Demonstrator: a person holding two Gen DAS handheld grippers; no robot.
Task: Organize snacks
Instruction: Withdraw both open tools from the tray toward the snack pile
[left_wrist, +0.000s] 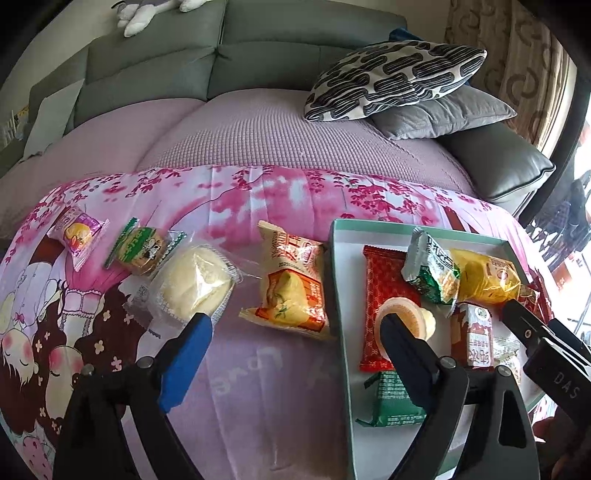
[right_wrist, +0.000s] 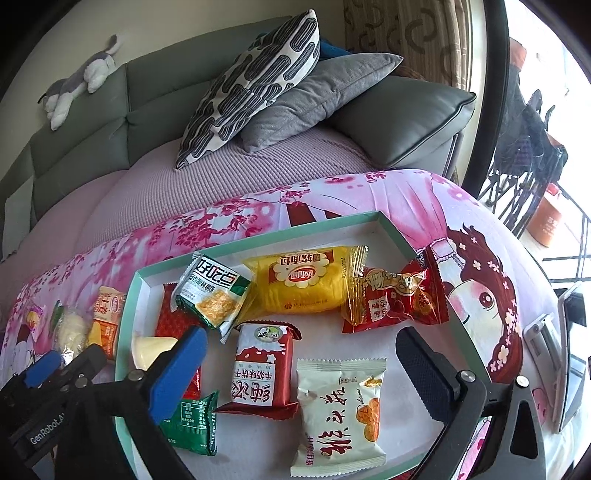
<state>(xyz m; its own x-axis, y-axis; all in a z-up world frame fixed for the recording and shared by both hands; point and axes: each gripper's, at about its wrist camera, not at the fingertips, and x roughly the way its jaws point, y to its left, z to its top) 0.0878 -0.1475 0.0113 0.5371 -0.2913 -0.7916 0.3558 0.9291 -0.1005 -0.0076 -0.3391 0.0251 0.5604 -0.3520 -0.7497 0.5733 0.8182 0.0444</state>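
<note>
Blue-padded left gripper (left_wrist: 295, 325) fingers spread wide, nothing clamped. Between them, slightly ahead: orange-and-cream snack packet (left_wrist: 293, 282), glossy crinkled film, long axis running away from camera, lying on the pink floral cloth (left_wrist: 229, 199) just left of the tray (left_wrist: 341, 295). Right gripper (right_wrist: 301, 345) also wide apart, empty, over tray; red biscuit pack (right_wrist: 262, 363) lies between its fingers, lengthwise toward camera. Jelly cup (left_wrist: 413, 314) possibly touching left gripper's right finger; unclear.

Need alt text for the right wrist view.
Open right hand-held gripper hangs over a green-rimmed tray of wrapped snacks, nothing between its fingers. A white snack packet lies nearest; a sofa stands behind.
</note>
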